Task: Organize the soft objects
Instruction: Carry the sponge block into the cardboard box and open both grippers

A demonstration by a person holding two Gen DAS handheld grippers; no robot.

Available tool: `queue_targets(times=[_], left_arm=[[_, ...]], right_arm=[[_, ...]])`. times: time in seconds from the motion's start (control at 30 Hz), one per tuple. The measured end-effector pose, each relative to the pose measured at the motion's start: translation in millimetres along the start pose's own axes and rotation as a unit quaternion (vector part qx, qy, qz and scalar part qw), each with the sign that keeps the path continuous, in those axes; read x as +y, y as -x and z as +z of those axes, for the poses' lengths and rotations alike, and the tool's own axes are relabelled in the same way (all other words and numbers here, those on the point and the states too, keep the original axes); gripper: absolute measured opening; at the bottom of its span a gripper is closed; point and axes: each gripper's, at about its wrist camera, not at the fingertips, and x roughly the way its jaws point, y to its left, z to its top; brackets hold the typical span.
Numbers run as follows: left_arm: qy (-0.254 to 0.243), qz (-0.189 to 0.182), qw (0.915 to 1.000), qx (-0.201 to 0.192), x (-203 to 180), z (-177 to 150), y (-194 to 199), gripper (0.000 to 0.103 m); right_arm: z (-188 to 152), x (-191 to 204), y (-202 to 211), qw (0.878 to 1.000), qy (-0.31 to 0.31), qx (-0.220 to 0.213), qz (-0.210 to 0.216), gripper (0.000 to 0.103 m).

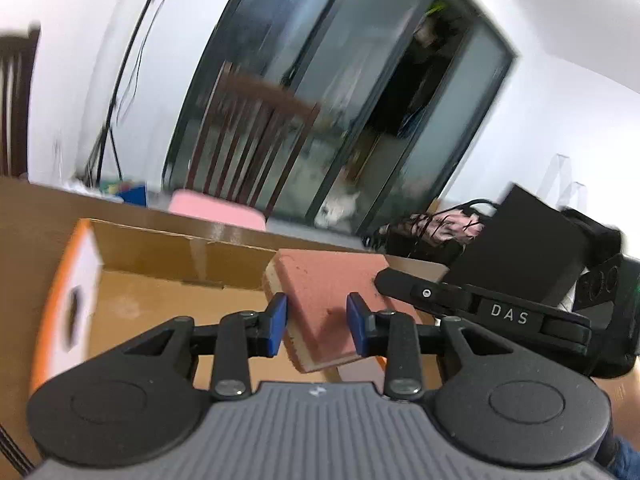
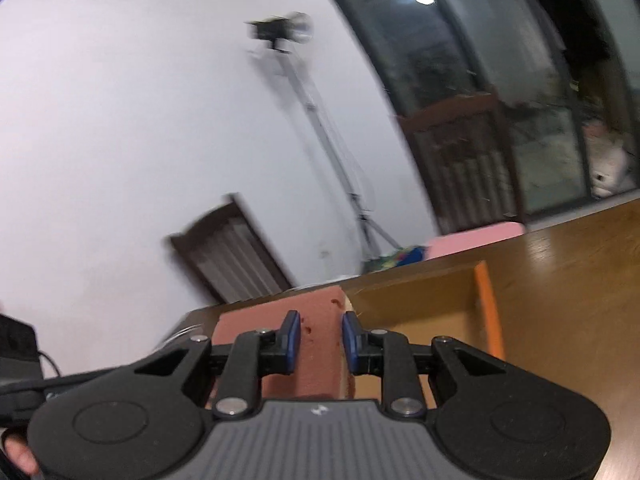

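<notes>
Jointly gripped: reddish sponge block [image 1: 332, 280] pinched between blue pads of left gripper [image 1: 317, 322] and right gripper [image 2: 317, 340], jaws narrow, suspended above open cardboard box [image 1: 168, 256] on wooden table [image 2: 568, 280].

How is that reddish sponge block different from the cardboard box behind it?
The sponge block is solid, reddish on top with a tan underside; the cardboard box is hollow, brown with an orange side. The block is lifted, pinched by both grippers; the box rests on the table. Both are rectangular.

right gripper [image 2: 317, 338]: jaws clamp red-brown sponge [image 2: 316, 312] | open cardboard box [image 2: 486, 308] beside | wooden table [image 2: 568, 280]
</notes>
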Motion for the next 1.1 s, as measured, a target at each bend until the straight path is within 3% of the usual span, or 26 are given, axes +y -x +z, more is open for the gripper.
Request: queue_targets(times=[0.1,0.17,0.23,0.5,0.53,0.67,0.83,1.0,1.1], left_arm=[[0.037,0.003,0.9985,0.039,21,26,-74,0.032],[0.066,0.013,0.9957,0.064,36,31,-112,0.032],[0.065,0.027,0.9944,0.079,46,29,-139,0.032],[0.066,0.062,0.9890,0.116,64,11,-192,0.032],[0.063,0.065,0.9884,0.122,63,10,-194,0.032],[0.046,0.070,0.9903,0.111,60,18,-183,0.037],[0.001,0.089,0.9932,0.076,37,33,-135,0.041],[-0.057,0.112,0.9919,0.018,10,35,-56,0.059],[-0.099,0.127,0.9866,-0.027,-8,20,0,0.072]], right_arm=[[33,-31,-59,0.998,-0.011,0.029,-0.049,0.022],[40,-47,-92,0.996,-0.008,0.048,-0.081,0.022],[41,-58,-123,0.991,0.003,0.073,-0.109,0.022],[26,-58,-181,0.969,0.089,0.126,-0.195,0.022],[25,-57,-185,0.967,0.094,0.132,-0.199,0.016],[24,-48,-184,0.961,0.117,0.125,-0.216,0.020],[33,-30,-157,0.967,0.122,0.103,-0.200,0.021],[42,-7,-103,0.975,0.118,0.063,-0.177,0.030],[40,11,-60,0.978,0.125,0.035,-0.162,0.042]])
